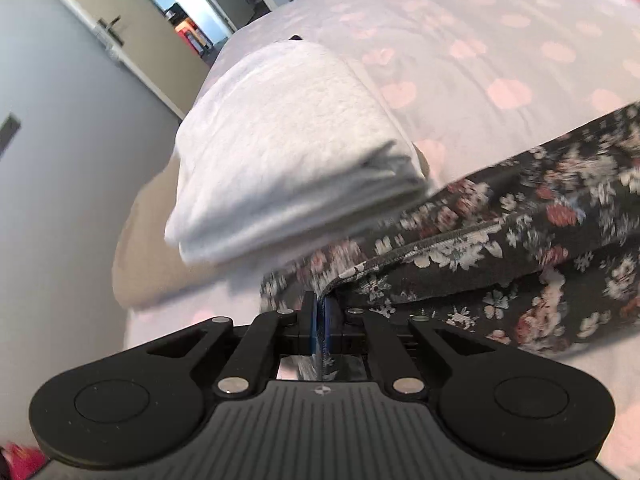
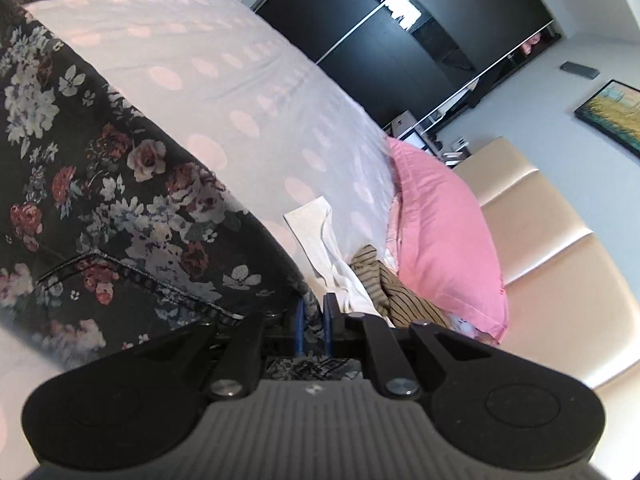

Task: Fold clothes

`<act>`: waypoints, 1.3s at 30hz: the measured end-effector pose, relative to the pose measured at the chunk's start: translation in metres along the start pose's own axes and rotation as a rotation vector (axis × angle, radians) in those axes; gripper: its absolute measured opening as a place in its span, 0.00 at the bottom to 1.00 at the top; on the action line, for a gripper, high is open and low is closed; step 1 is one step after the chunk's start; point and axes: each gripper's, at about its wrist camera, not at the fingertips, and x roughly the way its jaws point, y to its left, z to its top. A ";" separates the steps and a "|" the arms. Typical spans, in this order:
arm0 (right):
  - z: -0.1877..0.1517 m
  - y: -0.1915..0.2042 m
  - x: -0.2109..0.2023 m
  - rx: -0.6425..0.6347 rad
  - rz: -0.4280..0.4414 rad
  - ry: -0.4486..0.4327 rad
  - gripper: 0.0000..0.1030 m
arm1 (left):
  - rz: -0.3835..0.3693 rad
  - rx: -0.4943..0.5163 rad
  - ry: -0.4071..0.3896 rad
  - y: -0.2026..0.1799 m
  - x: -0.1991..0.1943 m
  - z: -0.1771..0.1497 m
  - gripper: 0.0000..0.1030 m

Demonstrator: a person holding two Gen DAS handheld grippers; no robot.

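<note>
Dark floral garment (image 1: 520, 220) (lifted, stretched taut)

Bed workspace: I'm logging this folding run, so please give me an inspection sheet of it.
Surface: bed sheet, pale with pink dots.
Job's things: dark floral garment, gripped at two points; folded white garment lying on the bed.
Clutter: striped garment, white cloth, pink pillow.
Grippers: left tongs and right tongs each shut on the floral garment.
Cables: nothing seen.
Surroundings: cream headboard, dark wardrobe, framed picture, door.
</note>
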 end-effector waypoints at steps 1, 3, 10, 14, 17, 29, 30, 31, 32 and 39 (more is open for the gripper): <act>0.006 0.000 0.011 -0.001 0.000 0.008 0.11 | 0.017 0.013 0.001 -0.004 0.007 0.008 0.02; 0.016 0.001 0.032 -0.004 0.003 0.027 0.11 | 0.043 0.028 0.007 -0.011 0.022 0.022 0.02; 0.037 0.015 0.104 -0.025 0.040 0.114 0.11 | 0.066 0.077 0.036 -0.033 0.074 0.050 0.02; 0.038 0.026 0.134 -0.019 0.070 0.150 0.11 | 0.071 0.072 0.024 -0.039 0.093 0.052 0.02; 0.038 0.032 0.154 0.005 0.110 0.187 0.12 | 0.068 0.075 0.040 -0.044 0.104 0.051 0.06; 0.039 0.000 0.171 0.237 0.084 0.207 0.36 | 0.104 0.021 -0.038 -0.039 0.080 0.039 0.42; 0.037 -0.010 0.168 0.289 0.109 0.211 0.37 | 0.107 0.018 -0.057 -0.038 0.073 0.037 0.42; 0.034 -0.019 0.166 0.344 0.130 0.215 0.41 | 0.107 0.012 -0.073 -0.037 0.065 0.035 0.43; 0.031 -0.029 0.164 0.400 0.150 0.219 0.43 | 0.100 0.011 -0.084 -0.036 0.057 0.032 0.47; -0.010 -0.078 0.168 0.741 0.309 0.242 0.44 | 0.057 0.029 -0.065 -0.037 0.024 0.008 0.49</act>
